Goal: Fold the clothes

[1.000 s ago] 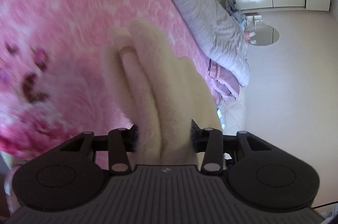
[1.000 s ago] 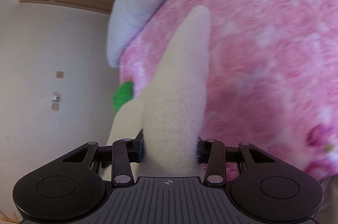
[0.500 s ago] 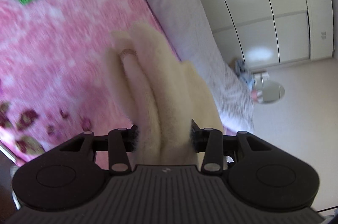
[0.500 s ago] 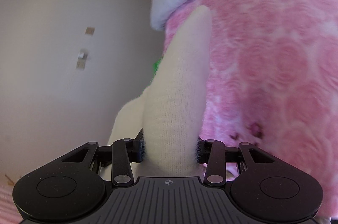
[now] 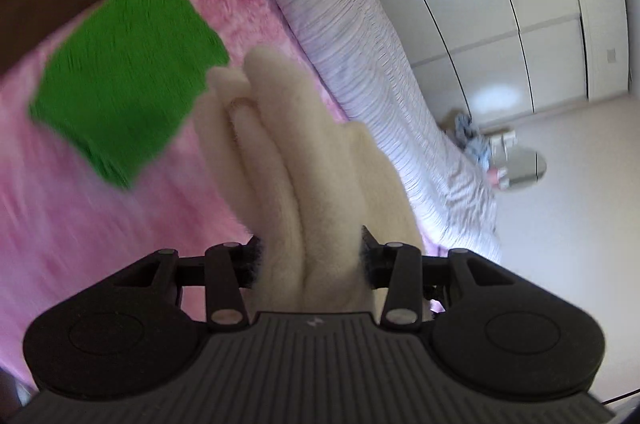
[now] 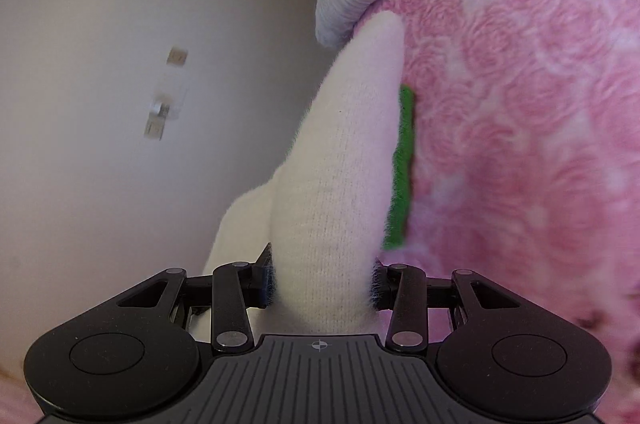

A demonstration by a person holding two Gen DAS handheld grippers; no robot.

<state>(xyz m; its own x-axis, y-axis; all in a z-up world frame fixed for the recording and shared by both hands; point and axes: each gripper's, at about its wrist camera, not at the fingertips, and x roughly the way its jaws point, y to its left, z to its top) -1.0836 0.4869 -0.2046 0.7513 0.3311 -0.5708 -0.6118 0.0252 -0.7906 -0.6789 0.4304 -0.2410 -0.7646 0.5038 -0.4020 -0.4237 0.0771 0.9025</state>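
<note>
Now, left view: my left gripper (image 5: 310,260) pinches the cream knit (image 5: 312,160), its bunched folds running straight ahead over the pink bed (image 5: 100,224). A folded green cloth (image 5: 124,80) lies ahead-left, a striped pillow (image 5: 352,36) to the right, open blanket between. Right view: my right gripper (image 6: 322,284) clamps the same knit (image 6: 344,152), pointing forward; green cloth (image 6: 402,168) peeks just beyond, bed (image 6: 520,104) open rightward.
</note>
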